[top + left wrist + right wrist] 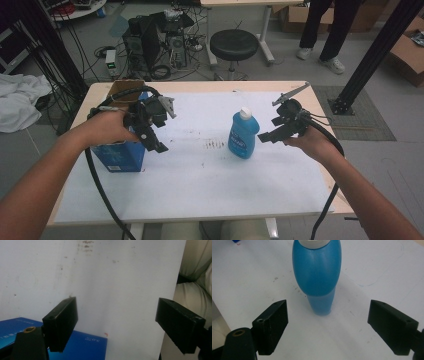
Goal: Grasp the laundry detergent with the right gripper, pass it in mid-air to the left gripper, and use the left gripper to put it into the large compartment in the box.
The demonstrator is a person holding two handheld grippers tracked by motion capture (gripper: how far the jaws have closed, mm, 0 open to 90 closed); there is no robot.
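So we've got the right tool (270,134) lined up on the blue bottle (243,135), which stands upright mid-table with its white cap up. Jaws are wide apart and not touching it yet; in the right gripper view the bottle (318,277) sits dead centre between them, so it looks like we're aiming to grab it around the body. The left tool (156,142) hangs over the open blue box (120,155) at the table's (200,190) left edge, jaws also spread with nothing between them, probably parked there to steady the box once the bottle comes over
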